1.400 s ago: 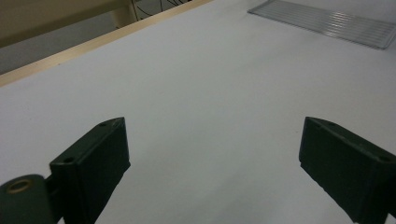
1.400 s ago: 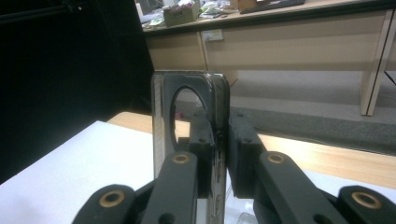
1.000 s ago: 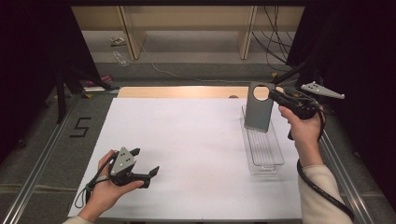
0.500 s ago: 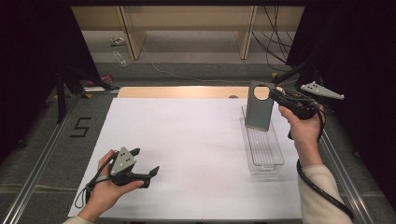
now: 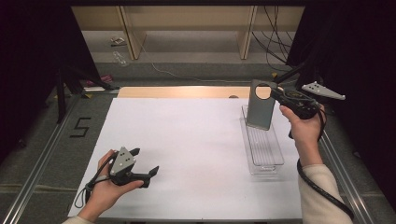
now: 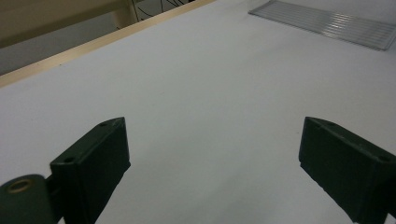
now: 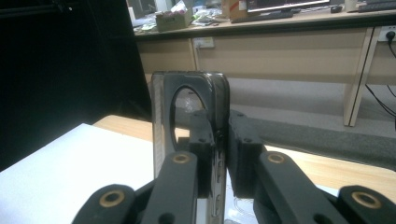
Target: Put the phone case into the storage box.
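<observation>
At the near left of the white-topped bench (image 5: 196, 140) we see our left tongs (image 5: 145, 163), held in the left hand (image 5: 105, 191) low over the surface. In the left gripper view the two black jaws stand wide apart with nothing but bare white bench between them.

Moving right, a clear ribbed plastic tray (image 5: 262, 147) lies lengthwise on the right part of the bench; its far corner also shows at the top right of the left gripper view (image 6: 327, 21).

At the far end of that tray stands a smoky grey translucent phone case with a round camera hole near its top (image 5: 259, 108), upright, its lower edge at the tray. Our right tongs (image 5: 273, 92), held in the right hand (image 5: 303, 128), come at it from the right and are clamped on its upper edge beside the hole. In the right gripper view the case (image 7: 189, 100) is seen edge-on, its thin wall pinched tight between the jaws.
</observation>
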The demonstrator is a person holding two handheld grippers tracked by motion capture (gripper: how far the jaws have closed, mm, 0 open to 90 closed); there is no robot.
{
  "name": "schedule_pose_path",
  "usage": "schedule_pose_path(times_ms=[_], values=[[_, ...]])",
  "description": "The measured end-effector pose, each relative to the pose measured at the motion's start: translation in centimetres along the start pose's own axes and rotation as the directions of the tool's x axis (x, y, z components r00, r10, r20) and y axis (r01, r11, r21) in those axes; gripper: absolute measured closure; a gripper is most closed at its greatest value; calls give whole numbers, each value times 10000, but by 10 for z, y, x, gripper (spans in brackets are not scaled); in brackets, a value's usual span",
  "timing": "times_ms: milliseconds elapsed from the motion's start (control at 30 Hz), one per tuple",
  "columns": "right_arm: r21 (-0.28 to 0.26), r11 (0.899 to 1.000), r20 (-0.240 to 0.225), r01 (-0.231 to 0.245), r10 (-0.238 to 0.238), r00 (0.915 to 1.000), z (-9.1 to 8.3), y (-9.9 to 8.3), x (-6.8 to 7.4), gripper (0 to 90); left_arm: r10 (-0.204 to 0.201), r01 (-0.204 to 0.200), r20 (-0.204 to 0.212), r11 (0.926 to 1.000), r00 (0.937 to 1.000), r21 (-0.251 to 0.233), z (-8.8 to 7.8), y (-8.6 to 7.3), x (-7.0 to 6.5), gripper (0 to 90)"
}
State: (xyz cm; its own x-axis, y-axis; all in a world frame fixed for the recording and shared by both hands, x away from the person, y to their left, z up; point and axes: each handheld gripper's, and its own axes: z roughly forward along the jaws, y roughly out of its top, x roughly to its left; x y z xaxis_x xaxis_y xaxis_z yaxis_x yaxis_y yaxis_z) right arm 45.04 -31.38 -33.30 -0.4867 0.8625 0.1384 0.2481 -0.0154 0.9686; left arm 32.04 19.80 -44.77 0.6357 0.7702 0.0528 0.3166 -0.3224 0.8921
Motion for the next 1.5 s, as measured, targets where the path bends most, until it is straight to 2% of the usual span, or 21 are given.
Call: schedule_pose_path(times_ms=[1500], values=[[-215,9991,458,371,-361,9983,8,-1,-1,822,21,-20,74,10000,10000,-22,1,0,0,97]])
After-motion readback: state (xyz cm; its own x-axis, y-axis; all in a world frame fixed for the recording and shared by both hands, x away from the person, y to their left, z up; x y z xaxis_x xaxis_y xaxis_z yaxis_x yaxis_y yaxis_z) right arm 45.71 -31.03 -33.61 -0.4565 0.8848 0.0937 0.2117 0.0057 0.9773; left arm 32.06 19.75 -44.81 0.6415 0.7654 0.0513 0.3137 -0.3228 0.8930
